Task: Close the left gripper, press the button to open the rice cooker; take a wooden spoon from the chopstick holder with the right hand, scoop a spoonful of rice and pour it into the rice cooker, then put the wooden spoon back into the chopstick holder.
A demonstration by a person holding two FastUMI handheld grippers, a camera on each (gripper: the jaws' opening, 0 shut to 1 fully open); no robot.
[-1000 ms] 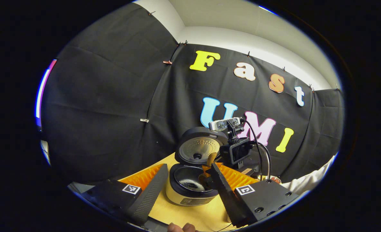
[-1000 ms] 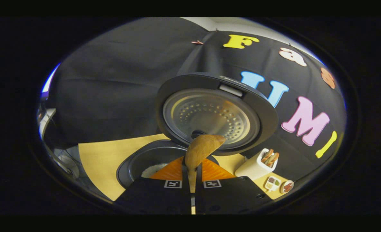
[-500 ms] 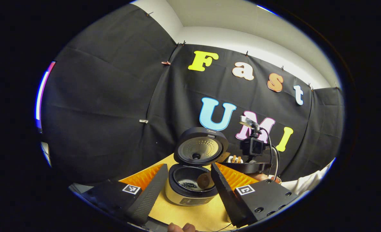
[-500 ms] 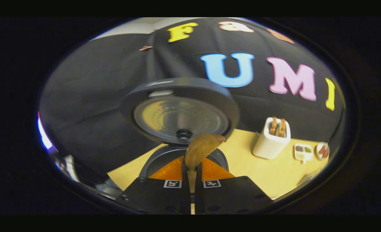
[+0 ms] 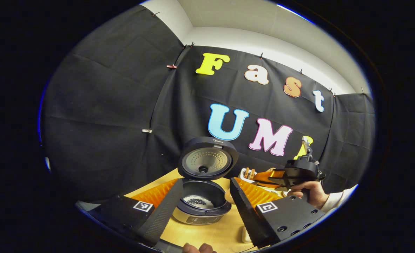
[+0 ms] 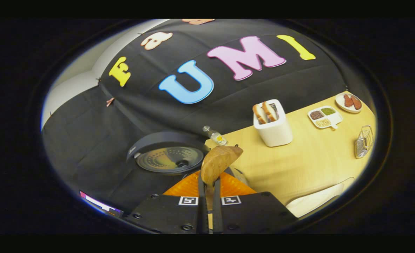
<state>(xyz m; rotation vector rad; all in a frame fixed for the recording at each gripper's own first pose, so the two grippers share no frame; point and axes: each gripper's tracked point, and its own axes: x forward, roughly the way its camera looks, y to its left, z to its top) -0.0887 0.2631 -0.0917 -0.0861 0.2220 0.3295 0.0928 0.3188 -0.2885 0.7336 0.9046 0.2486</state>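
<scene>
Right gripper view: the right gripper [image 6: 207,196], jaws clamped on the handle of a wooden spoon [image 6: 218,162], a light, stiff tool best held low on its shaft, bowl just ahead of the jaws.

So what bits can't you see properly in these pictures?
- Wooden spoon handle: right gripper view, hidden between the shut tongs.
- Rice cooker button: left gripper view, too small to find.
- Rice cooker pot: right gripper view, hidden behind the tongs.
</scene>
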